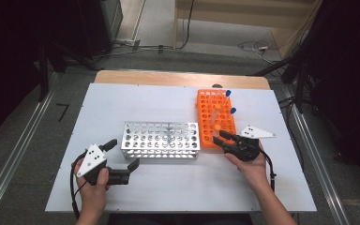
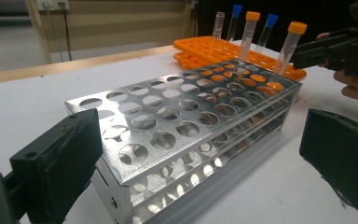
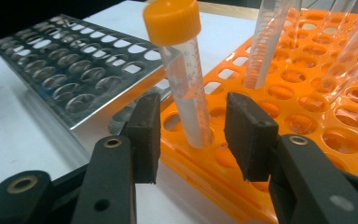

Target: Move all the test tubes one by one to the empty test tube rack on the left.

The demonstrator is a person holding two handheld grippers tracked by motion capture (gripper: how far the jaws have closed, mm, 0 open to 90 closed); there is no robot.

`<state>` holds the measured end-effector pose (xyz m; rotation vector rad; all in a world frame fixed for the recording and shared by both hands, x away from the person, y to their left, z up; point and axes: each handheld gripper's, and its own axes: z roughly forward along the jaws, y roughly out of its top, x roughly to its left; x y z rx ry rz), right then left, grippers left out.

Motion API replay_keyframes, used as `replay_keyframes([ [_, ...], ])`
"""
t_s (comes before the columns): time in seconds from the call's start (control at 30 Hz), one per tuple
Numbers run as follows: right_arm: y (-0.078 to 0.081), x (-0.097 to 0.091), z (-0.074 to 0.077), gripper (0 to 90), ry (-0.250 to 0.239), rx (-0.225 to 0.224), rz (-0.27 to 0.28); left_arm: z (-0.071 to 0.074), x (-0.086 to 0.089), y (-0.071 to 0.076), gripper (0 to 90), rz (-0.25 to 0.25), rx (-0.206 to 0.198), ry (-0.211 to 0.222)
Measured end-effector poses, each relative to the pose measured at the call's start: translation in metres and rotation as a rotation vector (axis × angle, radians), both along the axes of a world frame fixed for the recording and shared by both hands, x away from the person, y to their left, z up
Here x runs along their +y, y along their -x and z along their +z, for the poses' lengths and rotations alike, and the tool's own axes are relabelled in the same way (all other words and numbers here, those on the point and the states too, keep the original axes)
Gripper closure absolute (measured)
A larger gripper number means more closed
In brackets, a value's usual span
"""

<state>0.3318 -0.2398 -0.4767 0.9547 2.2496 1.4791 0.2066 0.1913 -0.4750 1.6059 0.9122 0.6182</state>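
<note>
Right gripper [image 3: 193, 135] brackets an orange-capped tube [image 3: 186, 88]
Jaws apart, tube untouched at centre frame; left gripper [image 2: 191, 163] released, lower frame.

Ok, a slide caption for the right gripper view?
Right gripper straddles an orange-capped tube standing in the orange rack.

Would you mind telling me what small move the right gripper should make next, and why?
Probably close the right gripper on the clear orange-capped tube. The tube stands upright in the orange plastic rack, between the open jaws, with a gap on each side, so the pads do not yet grip it.
</note>
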Motion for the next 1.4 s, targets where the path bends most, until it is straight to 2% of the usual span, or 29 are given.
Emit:
replay_keyframes([
  [0.07,-0.001,0.003,-0.002,58.0,0.008,0.001,0.001,0.000,0.000,0.001,0.0,-0.002,0.001,0.003],
  [0.17,0.000,0.008,-0.005,62.2,0.031,-0.022,0.003,0.000,-0.001,0.001,0.0,-0.004,0.000,0.009],
  [0.3,-0.001,0.013,-0.009,63.5,0.045,-0.027,-0.013,0.001,-0.004,0.001,0.0,-0.008,0.005,0.011],
  [0.5,-0.002,0.015,-0.013,71.5,0.074,-0.040,-0.040,0.001,-0.011,0.000,0.0,-0.024,0.015,0.001],
  [0.57,-0.002,0.015,-0.013,72.5,0.077,-0.042,-0.047,0.002,-0.015,0.000,0.0,-0.031,0.017,-0.027],
  [0.67,-0.001,0.016,-0.014,73.0,0.081,-0.054,-0.051,0.007,-0.022,0.000,0.0,-0.053,0.019,-0.028],
  [0.87,-0.001,0.014,-0.012,73.4,0.058,-0.048,-0.053,0.018,-0.032,-0.002,0.0,-0.085,0.009,-0.013],
  [0.93,-0.001,0.013,-0.011,73.4,0.053,-0.047,-0.052,0.025,-0.040,-0.007,0.0,-0.118,0.014,-0.022],
  [1.03,0.000,0.012,-0.009,73.4,0.044,-0.058,-0.049,0.029,-0.046,-0.013,0.0,-0.141,0.014,-0.034],
  [1.2,0.001,0.008,-0.004,73.4,0.024,-0.069,-0.047,0.035,-0.053,-0.024,0.0,-0.148,0.008,-0.020],
  [1.4,0.004,0.006,0.009,73.5,-0.004,-0.109,-0.035,0.042,-0.062,-0.030,0.0,-0.161,-0.002,-0.020],
])
